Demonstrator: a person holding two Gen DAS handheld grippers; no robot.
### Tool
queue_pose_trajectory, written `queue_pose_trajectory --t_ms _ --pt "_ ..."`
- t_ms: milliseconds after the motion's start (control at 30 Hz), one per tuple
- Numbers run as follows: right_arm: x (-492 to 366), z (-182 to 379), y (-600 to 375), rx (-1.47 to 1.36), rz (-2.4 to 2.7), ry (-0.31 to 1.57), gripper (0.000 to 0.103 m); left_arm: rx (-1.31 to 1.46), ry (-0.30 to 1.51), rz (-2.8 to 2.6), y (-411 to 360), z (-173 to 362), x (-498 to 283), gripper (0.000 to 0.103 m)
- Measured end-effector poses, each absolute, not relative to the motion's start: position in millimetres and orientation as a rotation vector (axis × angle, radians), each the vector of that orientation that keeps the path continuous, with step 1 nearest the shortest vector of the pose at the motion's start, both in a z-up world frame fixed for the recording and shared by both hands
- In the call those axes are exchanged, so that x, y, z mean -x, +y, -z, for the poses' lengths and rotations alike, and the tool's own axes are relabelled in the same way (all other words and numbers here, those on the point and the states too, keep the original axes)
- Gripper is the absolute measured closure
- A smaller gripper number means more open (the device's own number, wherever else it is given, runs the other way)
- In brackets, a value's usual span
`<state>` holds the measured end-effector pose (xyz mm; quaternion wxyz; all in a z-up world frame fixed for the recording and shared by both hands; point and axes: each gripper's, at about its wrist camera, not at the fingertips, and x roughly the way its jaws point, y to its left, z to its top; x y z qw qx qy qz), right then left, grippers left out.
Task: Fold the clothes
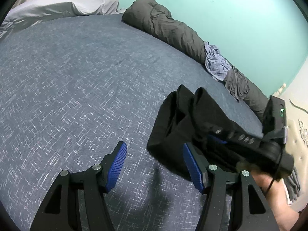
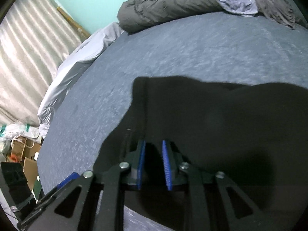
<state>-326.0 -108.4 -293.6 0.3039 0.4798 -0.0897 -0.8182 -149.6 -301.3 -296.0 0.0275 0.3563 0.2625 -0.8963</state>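
While bunched, black garment [image 1: 179,119], folded, creased

Black garment [image 1: 179,119] on slate-blue bed cover [image 1: 77,77] w/ white crosshatch flecks. Dark grey duvet [image 1: 163,25] along far edge, pale lilac cloth [image 1: 216,63] over it. Mint-green wall [image 1: 240,19]; white pillow [image 1: 67,3] at far left corner.
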Motion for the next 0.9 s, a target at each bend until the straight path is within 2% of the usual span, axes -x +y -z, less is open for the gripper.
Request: queue_pose_trajectory --t_ms 233,433,533,800,900 --pt "320 309 -123 -1.292 2.114 -0.199 0.093 -1.113 0.803 2.767 -298 297 151 0.038" --pt "312 267 -91 -1.153 2.201 -0.196 0.093 -1.130 0.792 2.784 -291 297 153 0.038" --pt "314 259 -59 -1.135 2.272 -0.286 0.093 -1.137 0.782 2.789 -287 297 154 0.038" --pt "308 307 -66 -1.302 2.197 -0.248 0.093 -1.151 0.767 2.799 -279 298 158 0.038" --pt "302 298 -54 -1.252 2.206 -0.269 0.093 -1.163 0.770 2.799 -276 301 162 0.038"
